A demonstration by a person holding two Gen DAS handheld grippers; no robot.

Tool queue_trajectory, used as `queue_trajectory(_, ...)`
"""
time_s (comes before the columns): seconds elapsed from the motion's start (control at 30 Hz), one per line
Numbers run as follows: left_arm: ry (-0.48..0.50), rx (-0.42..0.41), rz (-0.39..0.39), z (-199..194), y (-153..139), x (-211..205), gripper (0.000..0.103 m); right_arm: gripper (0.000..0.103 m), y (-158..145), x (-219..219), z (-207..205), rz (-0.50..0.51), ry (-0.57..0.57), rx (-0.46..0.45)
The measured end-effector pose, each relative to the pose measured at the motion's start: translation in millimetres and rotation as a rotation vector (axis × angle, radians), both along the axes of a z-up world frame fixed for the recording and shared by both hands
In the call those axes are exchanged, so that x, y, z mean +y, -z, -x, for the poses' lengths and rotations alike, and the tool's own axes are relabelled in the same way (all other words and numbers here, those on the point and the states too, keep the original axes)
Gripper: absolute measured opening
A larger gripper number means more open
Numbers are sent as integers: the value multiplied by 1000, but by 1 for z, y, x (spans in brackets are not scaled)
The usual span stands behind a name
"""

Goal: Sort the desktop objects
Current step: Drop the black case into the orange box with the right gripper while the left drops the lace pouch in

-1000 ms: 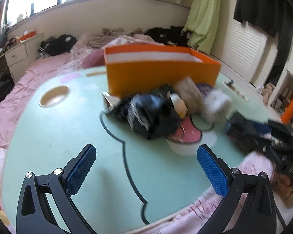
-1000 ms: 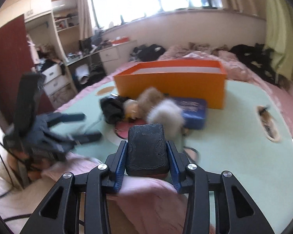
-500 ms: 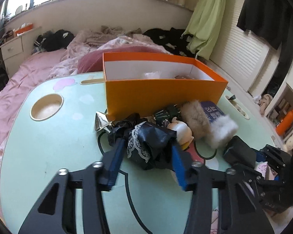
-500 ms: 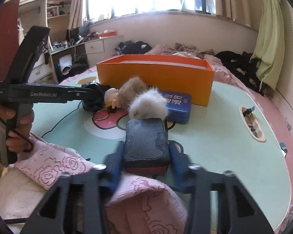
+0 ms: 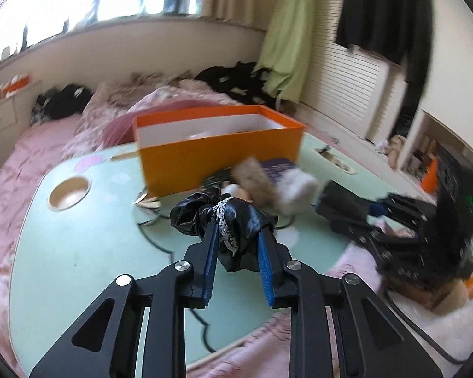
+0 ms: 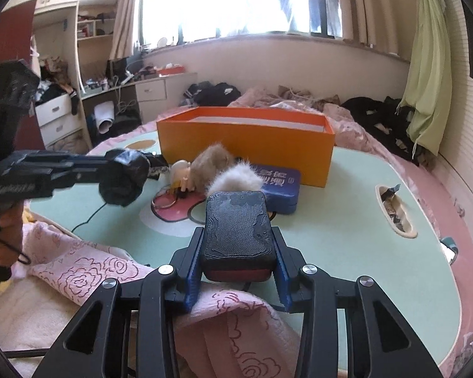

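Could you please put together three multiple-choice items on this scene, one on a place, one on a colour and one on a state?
1. Where does the blue tin lie?
A. inside the box
B. on the table in front of the box
C. on the bed

2. What colour is the box outside?
A. orange
B. green
C. white

3. What is the left gripper doing?
A. open over bare table
B. gripping the fluffy pompom
C. clamped on the black lace scrunchie

Answers: 1 B, the tin rests on the green table against the box front. 2 A, its walls are orange. 3 C, both pads pinch the black fabric.
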State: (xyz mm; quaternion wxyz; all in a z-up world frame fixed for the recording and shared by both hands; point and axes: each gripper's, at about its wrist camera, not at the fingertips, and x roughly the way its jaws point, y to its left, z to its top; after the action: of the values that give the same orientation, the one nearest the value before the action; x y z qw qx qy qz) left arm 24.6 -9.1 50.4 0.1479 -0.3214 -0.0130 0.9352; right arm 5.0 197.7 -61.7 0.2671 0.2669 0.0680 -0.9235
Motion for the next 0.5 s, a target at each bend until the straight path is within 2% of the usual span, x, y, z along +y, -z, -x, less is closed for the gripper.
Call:
queue_trajectory(0.17,46,29,12,-7,-8,12,25,38,-8,8,1,48,3,-8)
queue_trajectory(0.3,45,56,18,-7,-17,13,25,38,-18,13,3,76,0,-9)
queue_trajectory(0.5,18,142,15,20,-53,12,25,38,-59,5,33,90,22,22)
